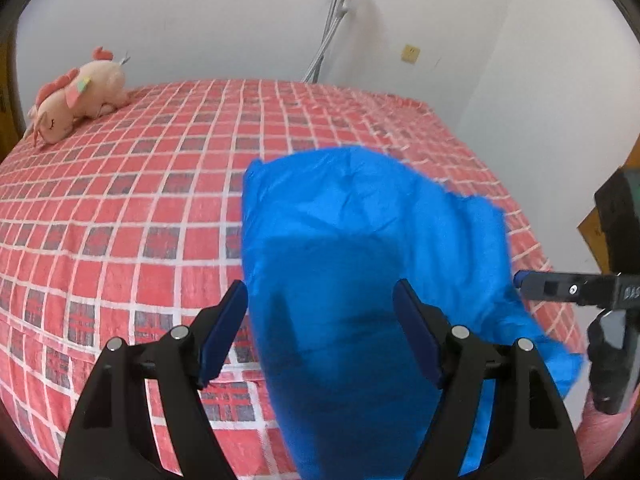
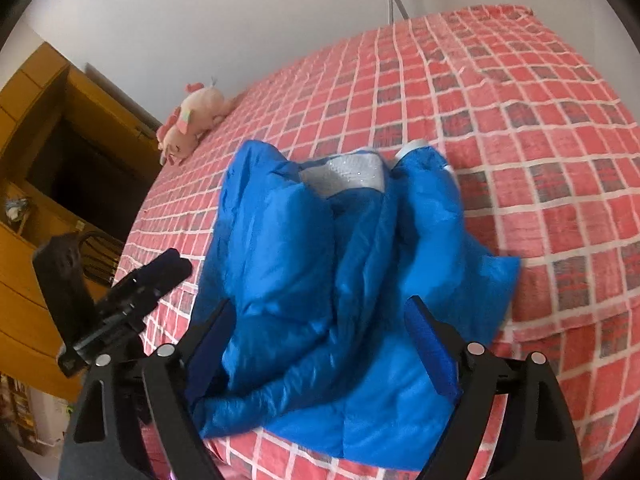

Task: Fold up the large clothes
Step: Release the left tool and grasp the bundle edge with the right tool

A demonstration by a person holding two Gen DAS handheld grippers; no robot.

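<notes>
- The blue puffer jacket (image 2: 332, 280) lies bunched in a heap on the bed (image 2: 520, 128) with its red checked cover, near the bed's front edge.
- Left gripper (image 1: 320, 324) is spread wide, nothing pinched; its two fingers straddle a blue fold of the jacket without closing on it.
- Right gripper (image 2: 324, 344) is spread wide too, one finger on either side of the crumpled mass (whether the pads brush the fabric, I can't tell).
- From the right wrist view, a pale quilted lining (image 2: 348, 174) peeks out at the far end of the jacket.
- A pink plush toy (image 1: 76, 98) lies at the far corner of the bed, well apart from the jacket.
- A wooden cabinet (image 2: 36, 128) stands beside the bed.
</notes>
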